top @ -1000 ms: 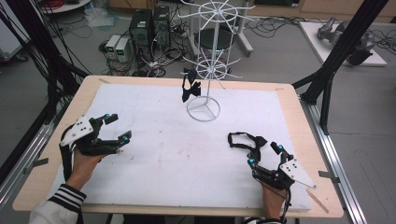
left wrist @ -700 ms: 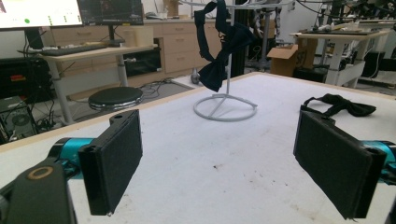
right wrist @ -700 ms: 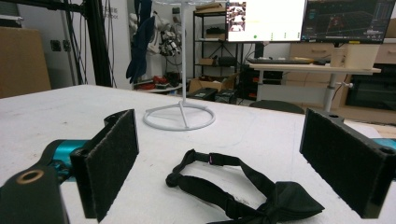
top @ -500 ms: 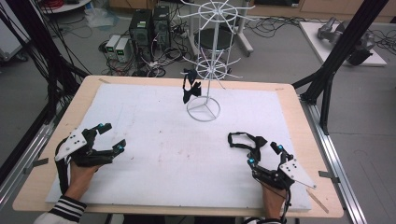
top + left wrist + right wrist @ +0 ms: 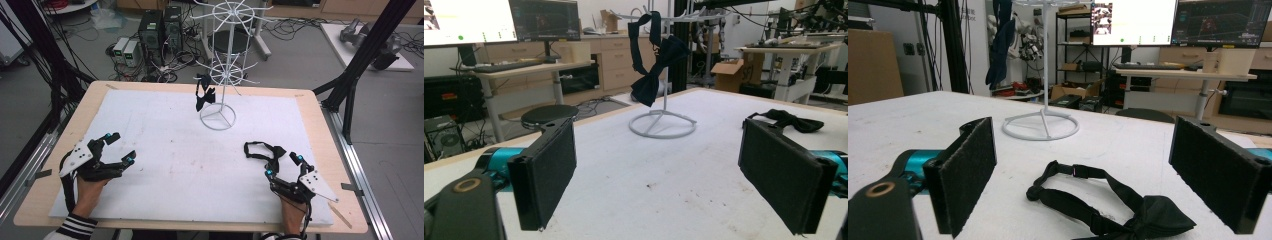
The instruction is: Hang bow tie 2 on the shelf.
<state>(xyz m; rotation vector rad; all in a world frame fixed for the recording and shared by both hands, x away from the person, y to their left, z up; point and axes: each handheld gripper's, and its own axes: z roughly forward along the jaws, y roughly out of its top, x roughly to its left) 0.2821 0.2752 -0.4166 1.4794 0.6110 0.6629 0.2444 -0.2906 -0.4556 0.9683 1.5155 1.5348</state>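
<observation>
Right gripper [image 5: 283, 166] held low over the desk [image 5: 175, 150], near the front-right corner, pointing toward the white wire stand [image 5: 218, 75]; fingers [image 5: 965, 172] spread wide, gripping nothing. Black bow tie [image 5: 262, 150] lies flat on the desk just ahead of them, between gripper and stand. Left gripper [image 5: 120, 148] at front-left of the stand, fingers wide apart, empty. Second bow tie [image 5: 202, 93] apparently hangs on the stand.

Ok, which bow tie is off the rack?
The bow tie lying flat on the table just ahead of the right gripper; the other one hangs on the white rack.
</observation>
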